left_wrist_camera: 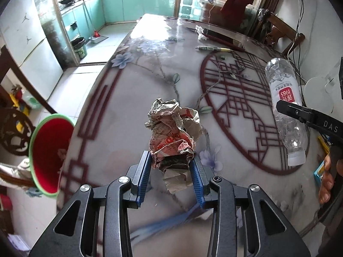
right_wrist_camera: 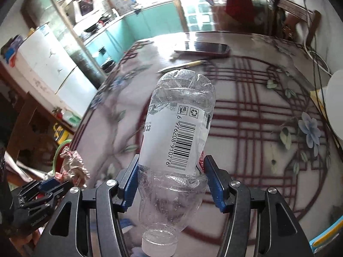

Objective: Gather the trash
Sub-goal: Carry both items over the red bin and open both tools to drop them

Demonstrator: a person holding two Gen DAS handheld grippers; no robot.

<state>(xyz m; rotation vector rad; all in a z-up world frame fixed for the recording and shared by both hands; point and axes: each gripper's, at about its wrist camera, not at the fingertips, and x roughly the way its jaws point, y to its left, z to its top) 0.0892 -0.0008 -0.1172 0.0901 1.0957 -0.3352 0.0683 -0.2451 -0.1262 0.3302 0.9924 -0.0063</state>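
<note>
Left gripper (left_wrist_camera: 171, 167) clamps crumpled newspaper (left_wrist_camera: 173, 132); right gripper (right_wrist_camera: 171, 177) clamps clear bottle (right_wrist_camera: 178, 132) (dented, capped).

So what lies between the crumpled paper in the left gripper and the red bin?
Nothing: in the left wrist view only bare table separates the crumpled paper from the red bin.

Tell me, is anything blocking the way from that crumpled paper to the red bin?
Nothing visible. The paper wad is held above the table, and the red bin gapes open beside the table's edge.
</note>
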